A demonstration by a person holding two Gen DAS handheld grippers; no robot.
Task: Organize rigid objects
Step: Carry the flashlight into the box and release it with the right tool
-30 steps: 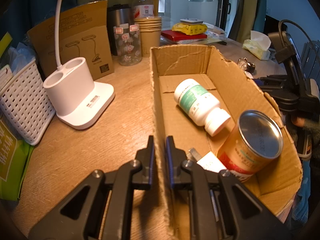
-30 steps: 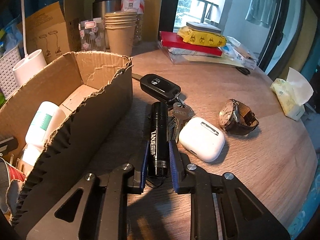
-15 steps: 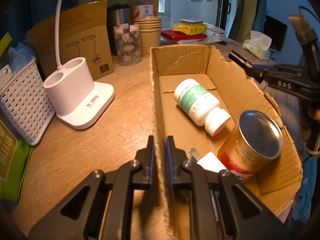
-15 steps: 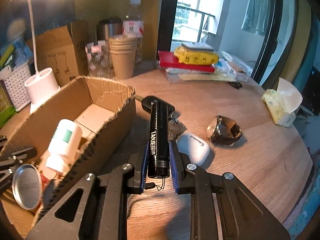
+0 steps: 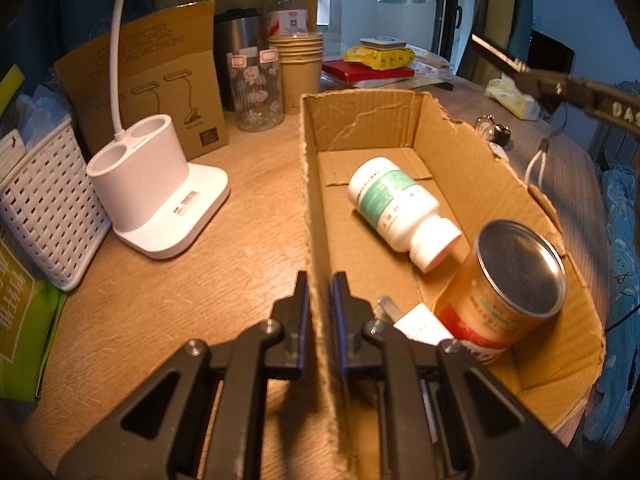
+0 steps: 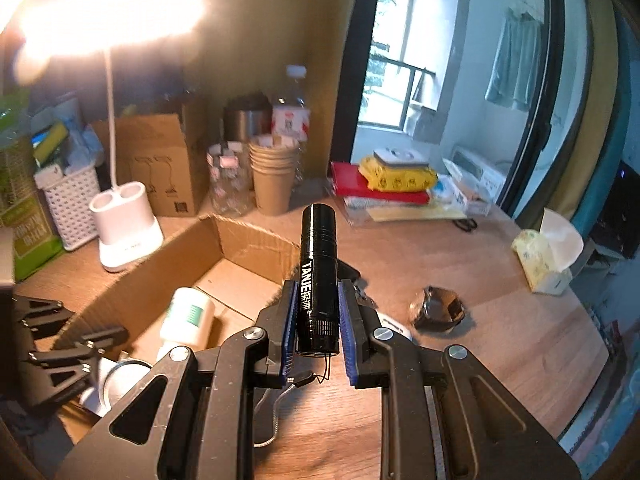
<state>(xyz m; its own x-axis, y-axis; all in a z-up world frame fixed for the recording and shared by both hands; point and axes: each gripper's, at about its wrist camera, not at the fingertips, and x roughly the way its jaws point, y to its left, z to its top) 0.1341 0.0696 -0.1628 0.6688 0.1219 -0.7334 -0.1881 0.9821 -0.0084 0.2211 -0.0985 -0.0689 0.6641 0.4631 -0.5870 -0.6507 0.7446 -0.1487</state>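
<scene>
My left gripper is shut on the near left wall of the open cardboard box. Inside the box lie a white pill bottle, an orange tin can and a small white packet. My right gripper is shut on a black flashlight and holds it in the air above the table, by the box's right wall. In the left wrist view the flashlight shows at the upper right. A wristwatch lies on the table.
A white lamp base, a white basket, a brown carton, paper cups, a glass jar and bottles stand at the back left. Books and a yellow pack lie behind. A tissue pack sits right.
My right gripper has lifted the flashlight off the table, higher above the keys, earbud case and watch. The left gripper has stayed on the box wall.
</scene>
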